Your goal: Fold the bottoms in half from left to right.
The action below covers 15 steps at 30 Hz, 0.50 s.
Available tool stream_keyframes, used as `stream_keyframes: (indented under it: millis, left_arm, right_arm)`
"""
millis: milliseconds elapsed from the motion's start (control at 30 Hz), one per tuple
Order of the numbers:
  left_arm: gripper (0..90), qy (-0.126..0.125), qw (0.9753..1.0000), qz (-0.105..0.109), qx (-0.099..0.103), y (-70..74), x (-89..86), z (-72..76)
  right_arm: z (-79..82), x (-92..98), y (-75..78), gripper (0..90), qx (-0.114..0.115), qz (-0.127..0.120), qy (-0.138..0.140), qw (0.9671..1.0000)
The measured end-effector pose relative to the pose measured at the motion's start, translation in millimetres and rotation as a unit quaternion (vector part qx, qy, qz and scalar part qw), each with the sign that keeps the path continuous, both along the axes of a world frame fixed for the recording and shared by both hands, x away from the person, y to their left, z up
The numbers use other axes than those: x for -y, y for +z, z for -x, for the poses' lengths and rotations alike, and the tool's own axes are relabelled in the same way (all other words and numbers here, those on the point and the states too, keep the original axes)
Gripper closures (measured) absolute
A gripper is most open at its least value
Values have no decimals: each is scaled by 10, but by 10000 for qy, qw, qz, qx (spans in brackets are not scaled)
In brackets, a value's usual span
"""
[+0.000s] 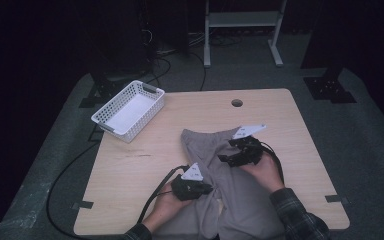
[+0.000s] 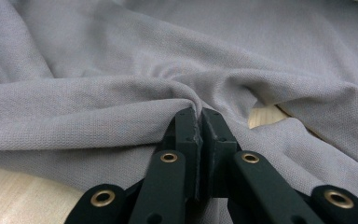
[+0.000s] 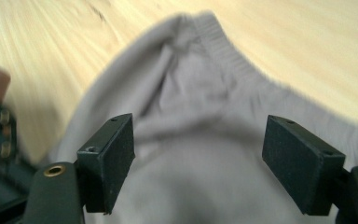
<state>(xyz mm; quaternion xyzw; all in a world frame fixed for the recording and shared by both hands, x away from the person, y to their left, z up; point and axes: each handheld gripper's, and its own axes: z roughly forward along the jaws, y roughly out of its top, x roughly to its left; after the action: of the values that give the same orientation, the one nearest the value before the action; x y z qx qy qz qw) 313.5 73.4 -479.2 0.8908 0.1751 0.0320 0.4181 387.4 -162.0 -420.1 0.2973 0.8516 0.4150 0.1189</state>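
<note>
Dim room, dark floor, white metal frame (image 1: 242,20) at the far side. Pale wooden tabletop (image 1: 130,165) with a round cable hole (image 1: 237,103) near its far edge.

White perforated plastic basket (image 1: 128,110) sits at the far left corner of the tabletop, well apart from the work.

Grey knitted garment (image 1: 225,185) lies crumpled at the near middle of the tabletop, spreading from the near edge toward the centre; ribbed hem end (image 3: 214,42) points to the far side.

Left tongs (image 1: 206,189) at the garment's left edge, near side. In the left gripper view the jaws are pressed together with a ridge of grey cloth (image 2: 121,107) pinched at their tips; fabric bunches into folds around the pinch. A sliver of bare tabletop shows under a lifted fold to the right.

Right tongs (image 1: 226,159) farther off, over the garment's middle, to the right of the left ones. In the right gripper view the jaws stand wide apart above the cloth, holding nothing. View is blurred.

Black cable (image 1: 65,175) trails off the tabletop's left side.
</note>
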Motion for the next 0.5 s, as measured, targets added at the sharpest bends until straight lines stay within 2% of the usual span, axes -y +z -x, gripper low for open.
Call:
stream_keyframes:
  millis: [100,233,300,500]
  left_arm:
    - [864,-31,10000,-43,41,3,-5,-1]
    - [864,-8,10000,16,30,-8,-5,3]
    - [864,-8,10000,11,32,-7,-4,4]
    - [864,-14,10000,15,-14,-5,-7,-7]
  right_arm:
    - [-143,-157,56,243,82,19,90,9999]
    - [-327,-324,72,273,126,135,159,9997]
    - [-402,-390,57,288,76,187,167,9997]
    - [-562,-558,-10,310,-142,23,210,9997]
